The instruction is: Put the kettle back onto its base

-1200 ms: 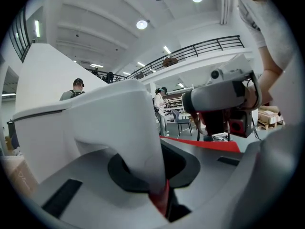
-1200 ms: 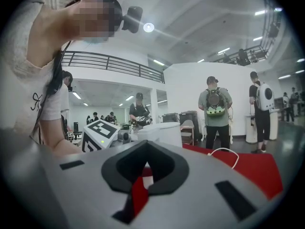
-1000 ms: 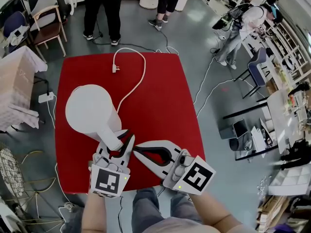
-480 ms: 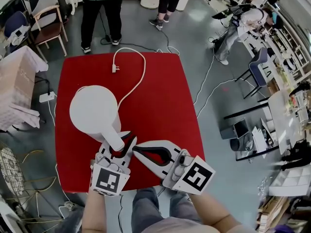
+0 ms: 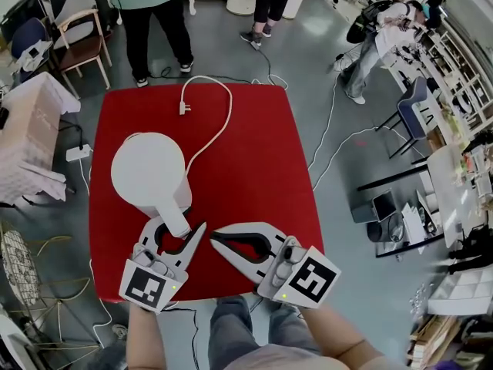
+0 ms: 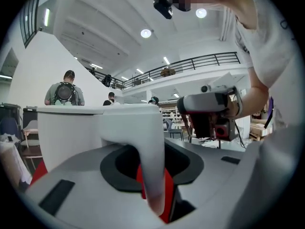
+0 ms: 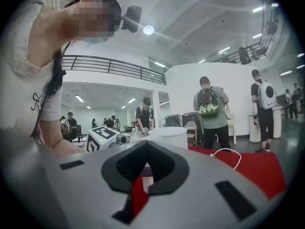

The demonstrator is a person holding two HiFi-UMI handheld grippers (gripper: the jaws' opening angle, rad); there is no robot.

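Observation:
A white kettle (image 5: 150, 177) stands upright at the left of the red table (image 5: 254, 168), and its handle (image 5: 176, 220) points toward me. No base shows; a white cord (image 5: 216, 126) runs out from under the kettle. My left gripper (image 5: 176, 231) straddles the handle with its jaws opening, and gaps show beside the handle (image 6: 150, 161) in the left gripper view. My right gripper (image 5: 214, 236) is shut and empty, just right of the handle. From the right gripper view, the kettle (image 7: 167, 137) rises behind the shut jaws.
The cord's plug (image 5: 183, 108) lies unplugged near the far edge of the table. People stand past that edge (image 5: 158, 29). Chairs (image 5: 73, 37) and a cloth-covered table (image 5: 27, 141) are at the left. Cables trail over the floor at right (image 5: 331, 137).
My left gripper's jaws have spread apart off the kettle handle, and the gripper has slid a little left and toward me. The right gripper stayed still.

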